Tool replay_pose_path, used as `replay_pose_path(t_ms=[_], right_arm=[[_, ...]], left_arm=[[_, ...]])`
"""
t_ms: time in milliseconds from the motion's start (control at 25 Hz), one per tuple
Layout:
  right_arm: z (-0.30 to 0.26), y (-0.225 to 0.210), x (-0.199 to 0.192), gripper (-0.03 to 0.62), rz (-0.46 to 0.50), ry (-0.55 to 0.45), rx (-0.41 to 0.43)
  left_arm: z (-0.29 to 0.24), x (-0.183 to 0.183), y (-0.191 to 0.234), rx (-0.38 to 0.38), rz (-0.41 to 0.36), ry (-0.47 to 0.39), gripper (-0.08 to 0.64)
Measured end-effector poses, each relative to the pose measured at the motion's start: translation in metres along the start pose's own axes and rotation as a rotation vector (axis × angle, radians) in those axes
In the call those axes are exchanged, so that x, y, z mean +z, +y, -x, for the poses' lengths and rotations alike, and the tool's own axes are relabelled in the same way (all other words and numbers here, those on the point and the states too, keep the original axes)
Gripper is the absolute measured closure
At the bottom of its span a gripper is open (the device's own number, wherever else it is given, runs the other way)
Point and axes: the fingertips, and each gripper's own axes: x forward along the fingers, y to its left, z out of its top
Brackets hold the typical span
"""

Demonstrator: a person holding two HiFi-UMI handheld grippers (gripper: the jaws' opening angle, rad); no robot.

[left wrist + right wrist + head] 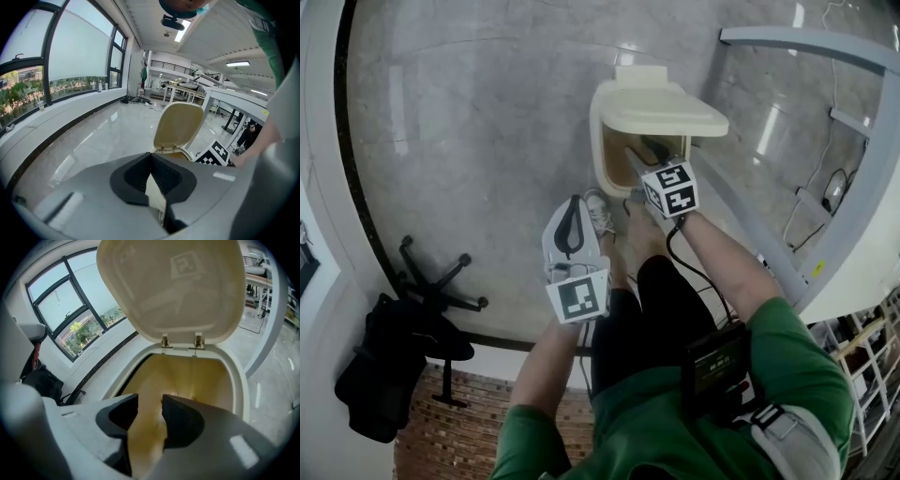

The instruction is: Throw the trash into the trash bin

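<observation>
A cream trash bin (600,141) stands on the floor with its lid (667,109) raised. My right gripper (639,157) dips into the bin's mouth. In the right gripper view its jaws (150,411) stand open, and only the bin's yellowish inside (187,376) shows through the gap under the lid (178,287). My left gripper (572,211) hangs lower left of the bin, short of its rim. In the left gripper view it is shut (157,187) on a white scrap of trash (155,194), with the bin's lid (180,124) ahead.
A grey table leg (750,216) slants down just right of the bin, under a white desk edge (862,234). The person's shoe (600,214) is at the bin's foot. A black office chair base (441,281) and a dark bag (389,366) sit at the left.
</observation>
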Motion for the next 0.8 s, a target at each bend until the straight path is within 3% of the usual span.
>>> replay_pose_path(t_ms=[320,800], right_arm=[[-0.008,0.004,-0.001,0.43,0.022,-0.002,0.014],[0.066,0.017,0.043,0.553,0.038,-0.081,-0.02]], left_arm=[[0.001,-0.011,0.008,0.019,0.003,0.006,0.555],[0.024,0.052,-0.011,-0.028,-0.061,-0.075,0.555]])
